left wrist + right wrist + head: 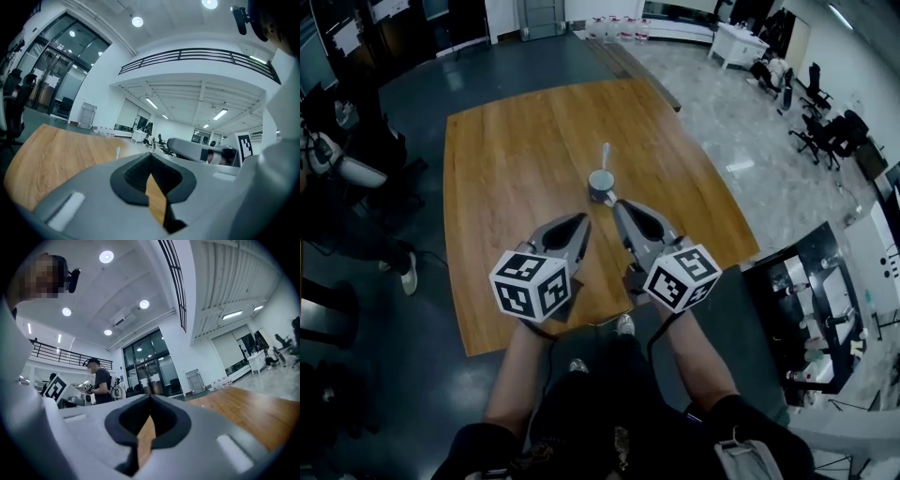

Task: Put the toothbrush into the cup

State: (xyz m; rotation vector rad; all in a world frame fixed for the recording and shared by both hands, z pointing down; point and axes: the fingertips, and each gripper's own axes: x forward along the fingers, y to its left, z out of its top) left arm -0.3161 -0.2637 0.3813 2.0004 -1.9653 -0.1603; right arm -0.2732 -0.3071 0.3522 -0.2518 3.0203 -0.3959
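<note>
A small cup [602, 184] stands on the wooden table [516, 169], near its middle. The toothbrush [606, 156] stands upright in the cup, head up. My left gripper [581, 221] and right gripper [617, 205] hover side by side just short of the cup, both shut with nothing held. The right one's tip is almost at the cup's near side. In the left gripper view the jaws [151, 154] meet, and the toothbrush head [117, 151] pokes up beyond them. In the right gripper view the jaws [150, 397] are likewise closed on nothing, and the cup is hidden.
The table's front edge [581, 328] lies just under my hands. Someone's legs [366, 239] are beside the table's left side. Office chairs [825, 136] and a white desk [736, 42] stand far right. A person [99, 379] stands off in the right gripper view.
</note>
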